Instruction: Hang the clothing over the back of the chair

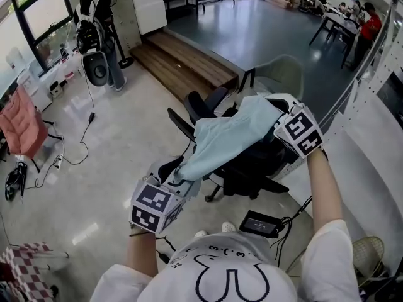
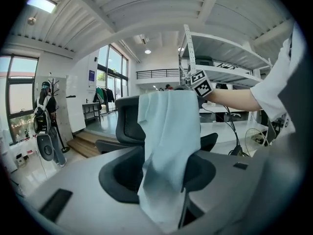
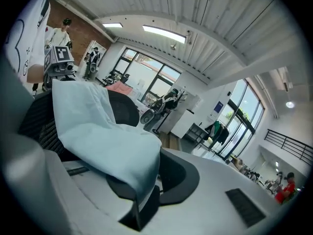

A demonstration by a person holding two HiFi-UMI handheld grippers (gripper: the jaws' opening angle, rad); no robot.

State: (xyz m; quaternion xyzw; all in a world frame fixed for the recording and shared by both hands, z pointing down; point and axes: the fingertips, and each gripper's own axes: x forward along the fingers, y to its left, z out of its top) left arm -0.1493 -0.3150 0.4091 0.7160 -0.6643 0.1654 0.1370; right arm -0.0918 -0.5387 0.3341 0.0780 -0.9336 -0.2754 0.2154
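A light blue piece of clothing [image 1: 230, 137] lies spread over the back and seat of a black office chair [image 1: 252, 172]. My left gripper [image 1: 179, 181] is at the cloth's lower left corner. In the left gripper view its jaws stand apart, with the clothing [image 2: 168, 146] hanging loose between them in front of the chair back [image 2: 124, 124]. My right gripper [image 1: 278, 128] is at the cloth's upper right corner, by the top of the chair back. In the right gripper view it [image 3: 142, 199] is shut on a fold of the clothing [image 3: 98, 136].
A black box with cables [image 1: 259, 224] lies on the floor by the person's feet, and a fan [image 1: 368, 253] sits at the lower right. A wooden step [image 1: 182, 61] rises behind the chair. White shelving [image 1: 378, 80] stands at the right. A person [image 1: 94, 30] stands at the far left.
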